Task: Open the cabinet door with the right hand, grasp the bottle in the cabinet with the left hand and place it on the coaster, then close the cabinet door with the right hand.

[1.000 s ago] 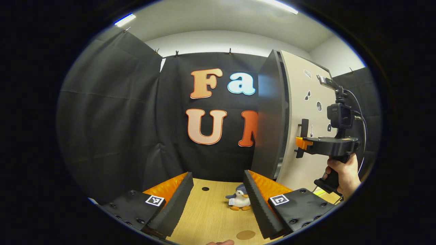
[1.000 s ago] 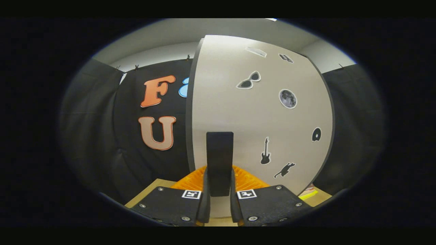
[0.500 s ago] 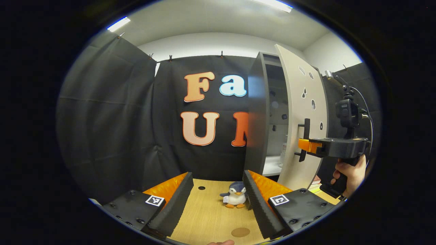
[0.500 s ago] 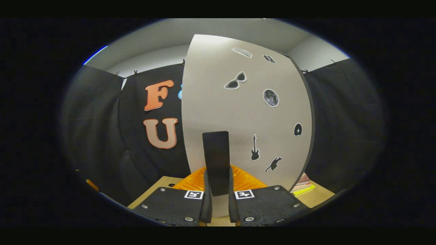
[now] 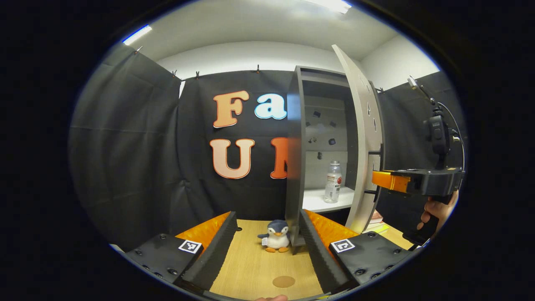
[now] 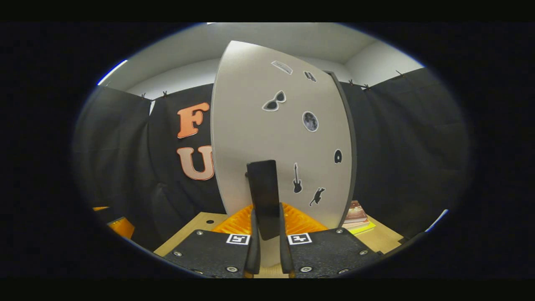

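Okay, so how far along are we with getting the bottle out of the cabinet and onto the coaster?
Early stage. Door-opening is nearly done: the cabinet door stands swung out, and the right gripper is shut on the door handle. The bottle stands upright on the cabinet shelf, untouched. The left gripper is open over the table, near the coaster. Left to do: grasp the bottle, set it on the coaster, close the door.

plush penguin (image 5: pixel 276 241) on wooden table (image 5: pixel 255 267), stacked books (image 6: pixel 356 212)
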A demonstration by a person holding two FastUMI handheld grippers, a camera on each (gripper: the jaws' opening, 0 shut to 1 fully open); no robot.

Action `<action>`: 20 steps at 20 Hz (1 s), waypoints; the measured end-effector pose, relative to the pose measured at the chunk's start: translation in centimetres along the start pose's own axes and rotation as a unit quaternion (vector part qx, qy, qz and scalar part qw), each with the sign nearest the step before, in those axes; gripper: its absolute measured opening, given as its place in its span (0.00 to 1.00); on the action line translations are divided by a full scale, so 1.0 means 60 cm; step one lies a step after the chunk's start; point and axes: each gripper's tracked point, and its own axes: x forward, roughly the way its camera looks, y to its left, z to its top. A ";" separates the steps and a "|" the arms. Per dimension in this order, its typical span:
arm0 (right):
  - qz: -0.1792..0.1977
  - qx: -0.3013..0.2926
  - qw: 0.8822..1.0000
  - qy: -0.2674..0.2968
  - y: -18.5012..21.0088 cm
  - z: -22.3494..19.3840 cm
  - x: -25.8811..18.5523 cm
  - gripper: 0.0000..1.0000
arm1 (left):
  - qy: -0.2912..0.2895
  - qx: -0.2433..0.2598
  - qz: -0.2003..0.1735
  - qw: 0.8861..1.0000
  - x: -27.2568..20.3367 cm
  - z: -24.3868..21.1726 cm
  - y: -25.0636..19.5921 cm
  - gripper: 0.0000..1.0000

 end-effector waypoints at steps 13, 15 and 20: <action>-0.038 0.006 0.999 -0.005 -0.076 0.002 -0.047 0.14 | 0.009 0.006 -0.043 0.999 -0.053 -0.004 -0.114 0.96; -0.042 0.004 0.999 -0.005 -0.088 0.003 -0.050 0.12 | 0.009 0.006 -0.045 0.999 -0.061 -0.002 -0.126 0.94; -0.048 -0.004 0.999 -0.005 -0.115 0.005 -0.055 0.11 | 0.014 0.006 -0.049 0.999 -0.075 -0.006 -0.159 0.94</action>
